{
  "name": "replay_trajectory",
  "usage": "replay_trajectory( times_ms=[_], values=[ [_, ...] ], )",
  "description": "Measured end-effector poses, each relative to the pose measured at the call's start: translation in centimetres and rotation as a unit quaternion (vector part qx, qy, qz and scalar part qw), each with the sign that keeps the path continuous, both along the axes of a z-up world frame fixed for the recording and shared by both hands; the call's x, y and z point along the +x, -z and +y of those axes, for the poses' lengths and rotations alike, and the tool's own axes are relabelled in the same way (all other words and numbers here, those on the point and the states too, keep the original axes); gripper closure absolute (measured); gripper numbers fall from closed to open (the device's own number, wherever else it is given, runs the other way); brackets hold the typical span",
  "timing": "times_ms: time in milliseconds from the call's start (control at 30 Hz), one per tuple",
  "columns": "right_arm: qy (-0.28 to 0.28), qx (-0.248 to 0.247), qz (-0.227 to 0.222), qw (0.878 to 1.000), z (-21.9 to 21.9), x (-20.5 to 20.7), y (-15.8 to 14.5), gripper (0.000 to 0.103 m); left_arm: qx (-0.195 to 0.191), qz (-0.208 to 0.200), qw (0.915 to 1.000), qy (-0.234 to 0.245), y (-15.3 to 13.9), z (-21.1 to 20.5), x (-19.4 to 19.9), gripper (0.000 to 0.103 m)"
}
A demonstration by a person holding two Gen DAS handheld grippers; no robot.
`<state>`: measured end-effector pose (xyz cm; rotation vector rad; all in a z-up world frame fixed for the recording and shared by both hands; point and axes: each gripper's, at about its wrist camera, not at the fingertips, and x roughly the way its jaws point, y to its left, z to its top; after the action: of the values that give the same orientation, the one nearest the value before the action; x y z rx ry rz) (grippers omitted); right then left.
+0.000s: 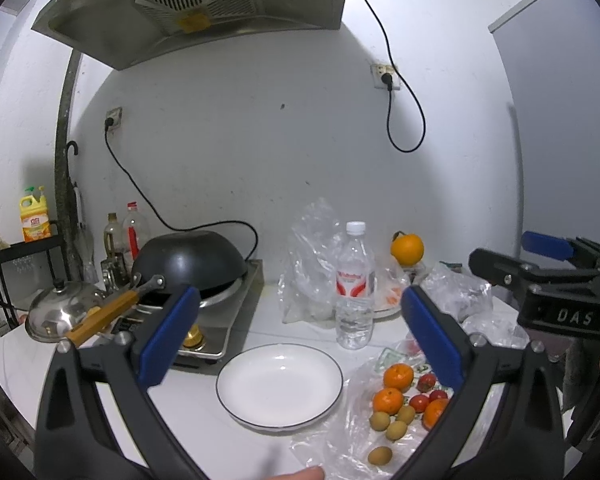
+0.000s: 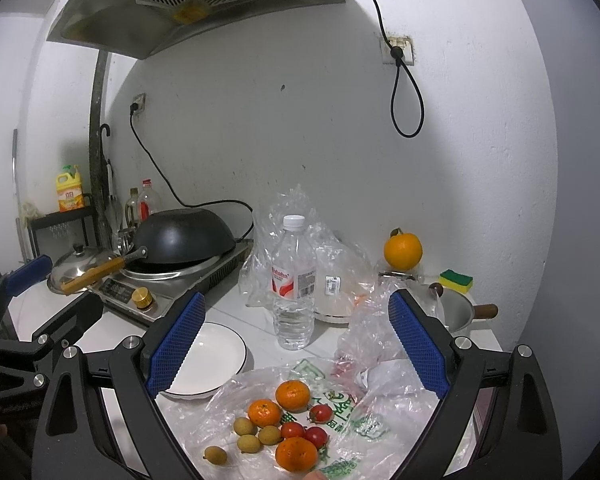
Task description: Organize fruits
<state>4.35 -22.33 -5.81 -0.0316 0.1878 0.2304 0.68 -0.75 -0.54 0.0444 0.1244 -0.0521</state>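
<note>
Small fruit lies on a flattened plastic bag (image 2: pixel 352 412): tangerines (image 2: pixel 292 395), red cherry tomatoes (image 2: pixel 320 413) and several tan longans (image 2: pixel 245 427). In the left wrist view the same tangerines (image 1: pixel 398 376) and longans (image 1: pixel 380 421) sit right of an empty white plate (image 1: pixel 280 386). My left gripper (image 1: pixel 300 336) is open above the plate, holding nothing. My right gripper (image 2: pixel 296 344) is open above the fruit pile, also holding nothing. A large orange (image 2: pixel 403 251) rests further back by the wall.
A water bottle (image 2: pixel 294 284) stands behind the plate, crumpled clear bags (image 2: pixel 284 248) around it. A black wok (image 2: pixel 184 236) sits on a cooker at the left, with a steel lid (image 1: pixel 60 308). A small pot (image 2: pixel 456 312) and sponge (image 2: pixel 455 280) are at the right.
</note>
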Motion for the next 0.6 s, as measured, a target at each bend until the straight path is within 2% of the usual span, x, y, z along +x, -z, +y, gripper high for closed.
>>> replay_trajectory(
  times_ms=[600],
  values=[
    [0.003,0.001,0.006,1.000,-0.21,0.39,0.58,0.008,0.000,0.003,1.0000,0.006,0.29,-0.27,0.34,0.001]
  ],
)
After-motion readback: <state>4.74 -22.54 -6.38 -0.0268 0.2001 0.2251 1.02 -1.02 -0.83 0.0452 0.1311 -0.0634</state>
